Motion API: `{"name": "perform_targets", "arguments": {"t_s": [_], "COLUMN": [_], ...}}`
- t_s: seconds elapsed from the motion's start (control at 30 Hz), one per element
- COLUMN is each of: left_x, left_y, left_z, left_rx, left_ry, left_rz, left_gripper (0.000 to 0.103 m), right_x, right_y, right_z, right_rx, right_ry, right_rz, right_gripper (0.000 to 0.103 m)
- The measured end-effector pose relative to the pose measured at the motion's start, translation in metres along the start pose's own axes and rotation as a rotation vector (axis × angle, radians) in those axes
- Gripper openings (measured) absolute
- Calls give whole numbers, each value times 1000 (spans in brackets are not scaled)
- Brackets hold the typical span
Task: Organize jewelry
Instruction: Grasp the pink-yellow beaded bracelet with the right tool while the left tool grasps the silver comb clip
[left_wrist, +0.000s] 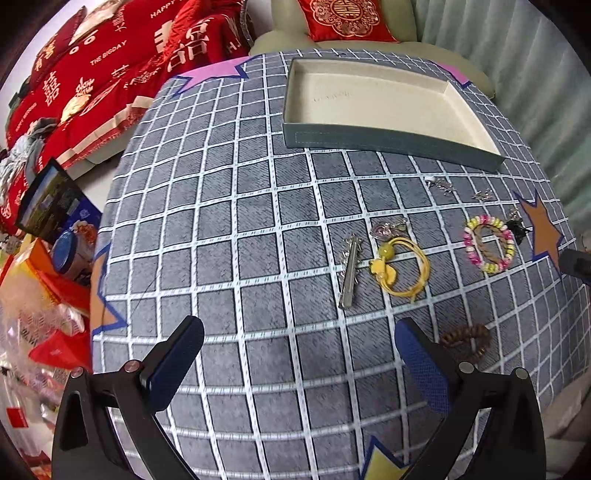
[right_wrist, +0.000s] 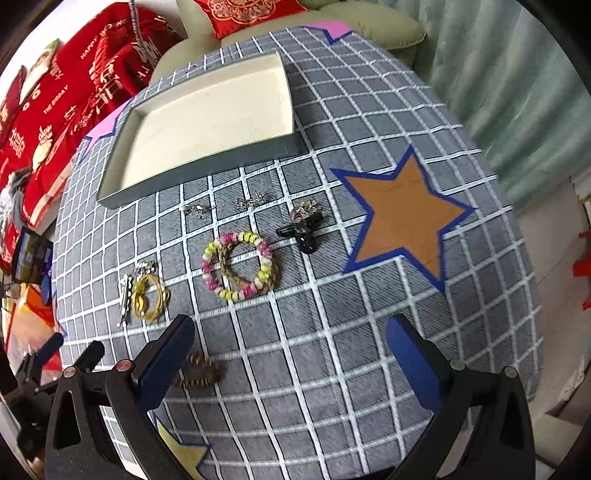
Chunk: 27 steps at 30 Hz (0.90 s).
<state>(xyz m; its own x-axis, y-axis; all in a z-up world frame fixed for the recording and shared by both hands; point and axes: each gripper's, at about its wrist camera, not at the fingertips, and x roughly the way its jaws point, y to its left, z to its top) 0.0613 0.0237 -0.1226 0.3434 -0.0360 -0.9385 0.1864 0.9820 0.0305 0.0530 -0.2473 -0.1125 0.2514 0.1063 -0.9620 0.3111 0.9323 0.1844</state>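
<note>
An empty cream-lined grey tray (left_wrist: 391, 142) (right_wrist: 207, 171) sits at the far side of the checked table. In front of it lie a silver hair clip (left_wrist: 350, 273) (right_wrist: 125, 295), a yellow hair tie (left_wrist: 404, 271) (right_wrist: 149, 295), a pink-and-yellow bead bracelet (left_wrist: 488, 243) (right_wrist: 240, 266), a black clip (right_wrist: 303, 229) (left_wrist: 516, 227), small silver earrings (left_wrist: 441, 183) (right_wrist: 251, 202) and a brown coil tie (left_wrist: 467, 339) (right_wrist: 201, 373). My left gripper (left_wrist: 297, 354) is open and empty above bare cloth. My right gripper (right_wrist: 291, 354) is open and empty, the brown coil tie beside its left finger.
Red bedding (left_wrist: 92, 74) and boxes and bags (left_wrist: 55, 236) lie left of the table. A green armchair with a red cushion (left_wrist: 347, 18) stands behind it, a pale curtain (right_wrist: 517, 92) to the right. The cloth has star patches (right_wrist: 400, 214).
</note>
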Motion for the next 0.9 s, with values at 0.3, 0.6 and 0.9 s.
{"name": "perform_targets", "arguments": {"t_s": [0.3, 0.6, 0.9], "left_x": [31, 46, 48], "left_y": [-2, -12, -26], "left_z": [13, 19, 21], "left_rx": [30, 60, 102], "left_ry": [19, 46, 50], "left_rz": [-28, -60, -100], "left_gripper": [98, 83, 21], "right_x": [39, 63, 52], "right_y": [15, 30, 32], "right_z": [23, 29, 27], "right_rx": [-14, -53, -38], "right_ry": [43, 64, 49], "right_rz": [18, 7, 24], "right_gripper": [60, 15, 9]}}
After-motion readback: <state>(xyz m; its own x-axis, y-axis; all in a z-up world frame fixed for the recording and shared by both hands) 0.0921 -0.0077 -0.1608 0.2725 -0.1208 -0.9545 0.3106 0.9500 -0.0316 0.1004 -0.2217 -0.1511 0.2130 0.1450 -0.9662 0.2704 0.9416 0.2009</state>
